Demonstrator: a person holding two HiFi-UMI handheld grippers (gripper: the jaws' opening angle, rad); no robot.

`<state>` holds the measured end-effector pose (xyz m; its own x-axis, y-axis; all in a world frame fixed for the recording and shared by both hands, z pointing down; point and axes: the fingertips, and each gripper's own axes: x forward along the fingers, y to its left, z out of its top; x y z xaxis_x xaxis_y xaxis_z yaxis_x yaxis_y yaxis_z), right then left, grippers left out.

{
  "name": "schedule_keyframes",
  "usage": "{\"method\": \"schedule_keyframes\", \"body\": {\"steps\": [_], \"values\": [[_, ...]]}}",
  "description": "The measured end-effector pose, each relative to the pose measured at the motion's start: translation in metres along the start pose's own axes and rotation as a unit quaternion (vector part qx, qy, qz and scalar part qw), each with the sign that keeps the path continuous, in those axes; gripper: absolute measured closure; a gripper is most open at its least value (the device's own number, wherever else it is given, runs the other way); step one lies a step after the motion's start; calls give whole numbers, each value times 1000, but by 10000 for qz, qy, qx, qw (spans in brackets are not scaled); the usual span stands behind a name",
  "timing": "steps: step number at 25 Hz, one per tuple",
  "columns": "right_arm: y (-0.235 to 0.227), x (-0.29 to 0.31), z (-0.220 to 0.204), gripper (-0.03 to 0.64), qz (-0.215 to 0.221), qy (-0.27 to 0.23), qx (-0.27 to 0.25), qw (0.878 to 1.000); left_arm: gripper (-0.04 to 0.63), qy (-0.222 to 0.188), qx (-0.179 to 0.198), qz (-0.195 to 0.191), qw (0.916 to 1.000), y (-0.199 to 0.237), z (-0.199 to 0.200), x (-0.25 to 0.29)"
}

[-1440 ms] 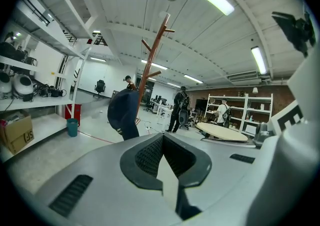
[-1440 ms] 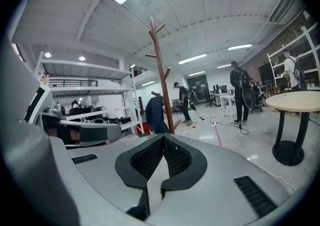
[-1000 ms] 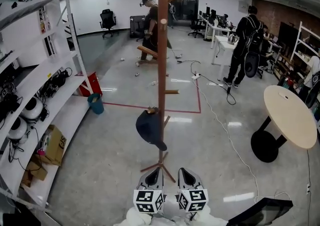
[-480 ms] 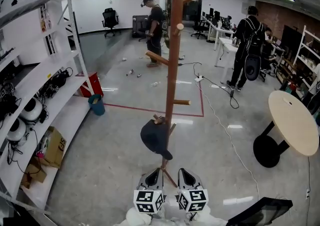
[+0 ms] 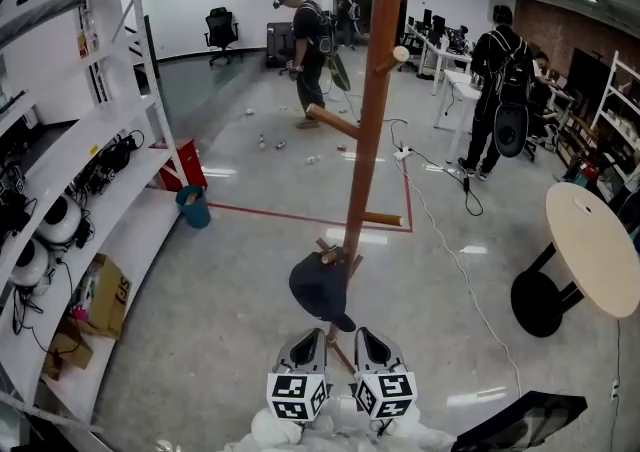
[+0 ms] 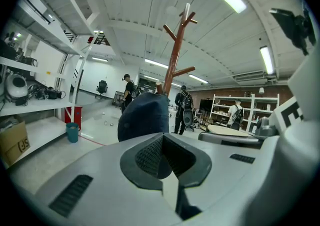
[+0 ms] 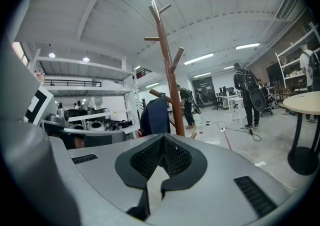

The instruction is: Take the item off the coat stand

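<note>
Navy cap [image 5: 322,290] hangs from a low peg on the wooden coat stand [image 5: 368,140]. Its long axis is near vertical, with the brim pointing down toward the floor. Left gripper [image 5: 310,342] and right gripper [image 5: 366,340] sit side by side near it, each with jaws pressed together and nothing between them.

One cap [image 5: 322,285], one coat stand [image 5: 367,120]
</note>
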<state>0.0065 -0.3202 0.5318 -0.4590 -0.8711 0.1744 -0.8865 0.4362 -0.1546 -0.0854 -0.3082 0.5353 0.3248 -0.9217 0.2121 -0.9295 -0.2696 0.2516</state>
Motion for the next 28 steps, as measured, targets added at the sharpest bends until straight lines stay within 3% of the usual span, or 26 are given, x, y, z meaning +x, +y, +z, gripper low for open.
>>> {"method": "schedule_keyframes", "body": {"steps": [12, 21, 26, 28], "values": [[-18, 15, -1, 607, -91, 98, 59, 9999, 595, 160, -61, -1, 9999, 5, -5, 29], [-25, 15, 13, 607, 66, 102, -23, 9999, 594, -30, 313, 168, 9994, -5, 11, 31], [-23, 13, 12, 607, 153, 191, -72, 9997, 594, -118, 341, 314, 9989, -2, 12, 27], [-23, 13, 12, 607, 186, 209, -89, 9996, 556, -120, 312, 354, 9988, -1, 11, 28]]}}
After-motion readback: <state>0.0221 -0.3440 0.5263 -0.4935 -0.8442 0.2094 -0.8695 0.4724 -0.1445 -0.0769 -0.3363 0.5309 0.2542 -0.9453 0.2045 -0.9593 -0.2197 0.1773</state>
